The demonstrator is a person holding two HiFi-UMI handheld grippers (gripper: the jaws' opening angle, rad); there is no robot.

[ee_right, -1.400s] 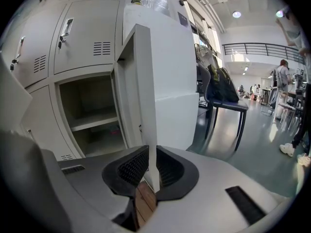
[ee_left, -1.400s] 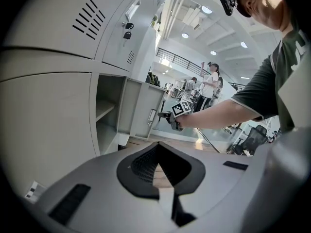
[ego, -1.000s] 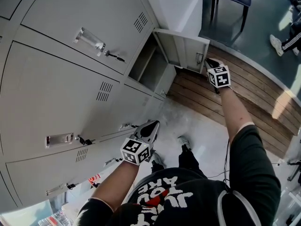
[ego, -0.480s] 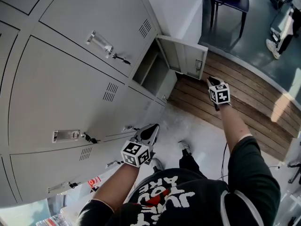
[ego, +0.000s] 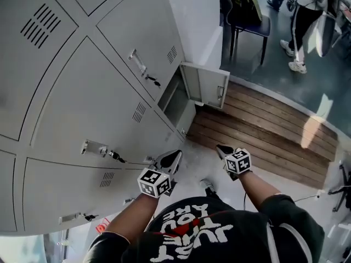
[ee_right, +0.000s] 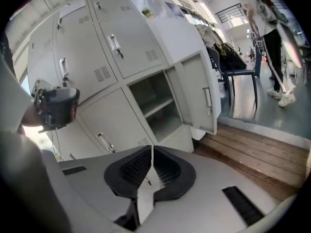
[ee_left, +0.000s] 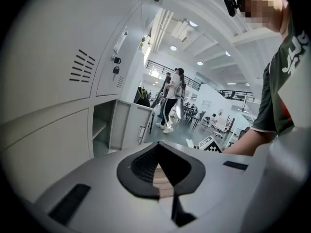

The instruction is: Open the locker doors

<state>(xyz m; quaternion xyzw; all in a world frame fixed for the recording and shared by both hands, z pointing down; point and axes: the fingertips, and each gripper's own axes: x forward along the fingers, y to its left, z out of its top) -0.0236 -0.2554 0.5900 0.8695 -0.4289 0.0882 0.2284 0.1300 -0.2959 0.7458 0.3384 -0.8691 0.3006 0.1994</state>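
The grey lockers point(ego: 82, 92) fill the left of the head view. One lower door point(ego: 207, 85) stands swung open beside its empty compartment point(ego: 174, 100); it also shows in the right gripper view as the open door point(ee_right: 199, 91) and compartment point(ee_right: 155, 106), and in the left gripper view as the door point(ee_left: 127, 125). The other doors are closed, with handles point(ego: 141, 64) and keys in their locks. My left gripper point(ego: 170, 160) hangs shut and empty near a closed lower door. My right gripper point(ego: 222, 148) is well short of the open door; its jaws have just been closing, nothing between them.
A wooden floor strip point(ego: 263, 130) runs in front of the open locker. Beyond it stand a dark chair point(ego: 244, 15) and a walking person point(ego: 304, 21), who also appears in the left gripper view point(ee_left: 172, 98). My own legs and shoes point(ego: 207, 186) are below.
My right gripper has pulled back from the open door toward my body. The left gripper has risen a little. The head view has tilted up along the lockers.
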